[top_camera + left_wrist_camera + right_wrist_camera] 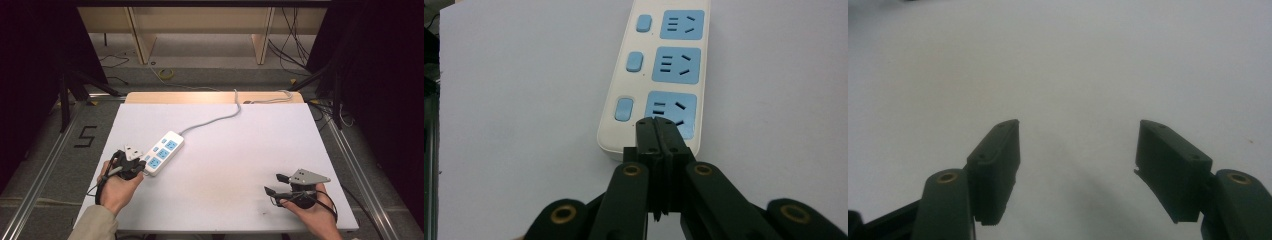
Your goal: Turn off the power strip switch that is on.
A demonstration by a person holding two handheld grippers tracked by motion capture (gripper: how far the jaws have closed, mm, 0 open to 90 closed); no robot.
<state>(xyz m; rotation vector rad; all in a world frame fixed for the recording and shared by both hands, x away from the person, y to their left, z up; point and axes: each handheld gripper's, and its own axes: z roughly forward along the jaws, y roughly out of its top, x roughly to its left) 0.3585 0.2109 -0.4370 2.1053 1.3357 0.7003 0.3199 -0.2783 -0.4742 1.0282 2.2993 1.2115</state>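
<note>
A white power strip (162, 152) with blue sockets and blue switches lies at an angle on the white board, its grey cable (215, 119) running to the far edge. My left gripper (143, 168) is shut, jaws pressed together with nothing between them, its tips at the strip's near end. In the left gripper view the power strip (659, 70) stretches away from the shut left gripper (655, 125), whose tips lie over the nearest blue socket (672, 111). My right gripper (273, 183) rests at the board's near right, open; in its own view the right gripper (1078, 137) has bare board between its jaws.
The white board (250, 145) sits on a wooden table (210, 97). Metal rails run along both sides. Dark stands, loose cables and wooden shelving lie on the floor beyond the table's far edge.
</note>
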